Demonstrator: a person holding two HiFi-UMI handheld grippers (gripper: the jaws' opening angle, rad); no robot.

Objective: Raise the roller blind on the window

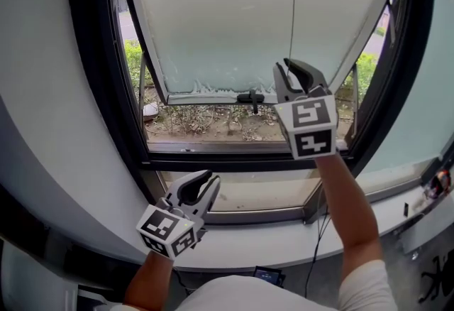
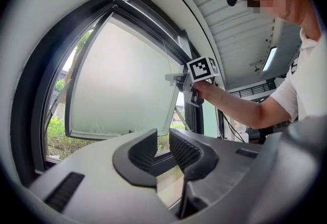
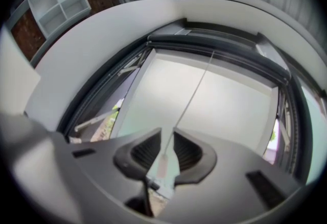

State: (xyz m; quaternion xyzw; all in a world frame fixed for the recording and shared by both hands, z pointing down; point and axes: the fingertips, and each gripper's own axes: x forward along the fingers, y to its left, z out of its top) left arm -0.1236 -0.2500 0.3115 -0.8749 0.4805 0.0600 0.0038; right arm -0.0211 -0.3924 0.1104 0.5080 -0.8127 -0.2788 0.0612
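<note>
The right claw (image 1: pixel 292 72) was raised in front of the frosted pane (image 1: pixel 234 18) at about two o'clock from the left claw (image 1: pixel 201 185), because that was where the blind's pull cord (image 1: pixel 293 4) hung. The cord dropped from twelve o'clock as a thin pale line and ended at that claw. In the right gripper view the cord (image 3: pixel 196 90) ran down from one o'clock into the gap of the right claw (image 3: pixel 165 136), with its small tab (image 3: pixel 161 166) lying lower in the throat, towards six o'clock. The two ribbed jaws stood slightly apart on either side of the cord and did not pinch it, so it sat loose between them rather than gripped. I judged this to be a stance for taking a hold on the cord, since raising the roller blind would call for a pull on it. The blind's own cloth could not be told apart from the frosted pane, which was tilted outward at its bottom edge with a dark handle (image 1: pixel 250 97) near six o'clock of it. The left claw hung low near the sill (image 1: pixel 284 238), at about seven o'clock in the head view and well apart from the cord. Its own view showed the left claw (image 2: pixel 163 141) with jaws parted and only the window between them. It was probably kept there out of the way, as the cord needed one claw.
</note>
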